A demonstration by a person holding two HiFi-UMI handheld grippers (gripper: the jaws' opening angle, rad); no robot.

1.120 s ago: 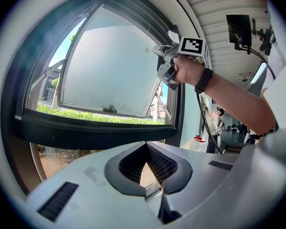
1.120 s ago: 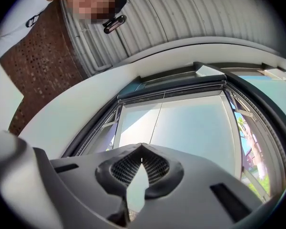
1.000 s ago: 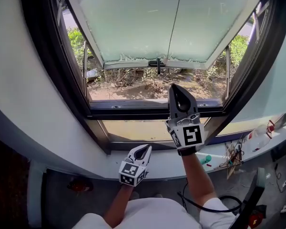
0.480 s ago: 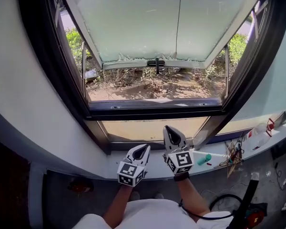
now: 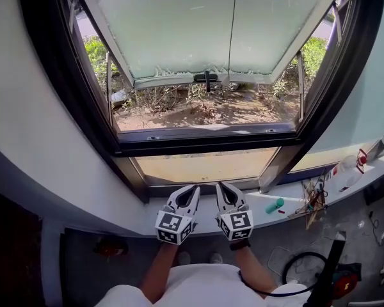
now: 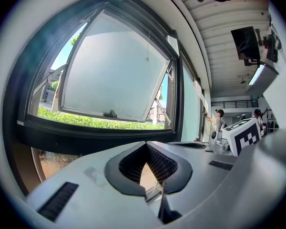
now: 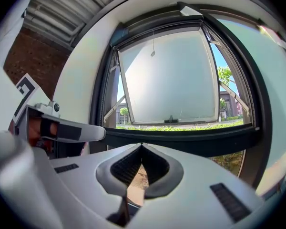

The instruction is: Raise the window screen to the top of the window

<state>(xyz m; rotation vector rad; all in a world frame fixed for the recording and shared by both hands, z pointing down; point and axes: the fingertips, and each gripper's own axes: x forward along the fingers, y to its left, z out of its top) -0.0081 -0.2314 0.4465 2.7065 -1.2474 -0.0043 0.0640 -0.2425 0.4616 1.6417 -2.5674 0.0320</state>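
The black-framed window [image 5: 211,147] fills the head view, its frosted sash [image 5: 198,31] swung outward with a dark handle [image 5: 205,78] on its lower rail. I cannot make out the screen itself. A thin pull cord with a small knob [image 7: 153,53] hangs from the top of the frame. My left gripper [image 5: 193,189] and right gripper [image 5: 221,187] sit side by side low over the white sill [image 5: 288,211], well below the sash. Both are shut with nothing between the jaws, as the left gripper view [image 6: 146,144] and the right gripper view [image 7: 142,145] show.
On the sill to the right lie a green object [image 5: 274,205], a tangle of wires [image 5: 315,200] and a white bottle [image 5: 349,171]. A black cable [image 5: 294,267] loops on the floor. Two people [image 6: 218,120] stand far off along the wall.
My right gripper has dropped from in front of the lower window frame down to the sill, ending beside the left gripper. The left gripper has stayed put.
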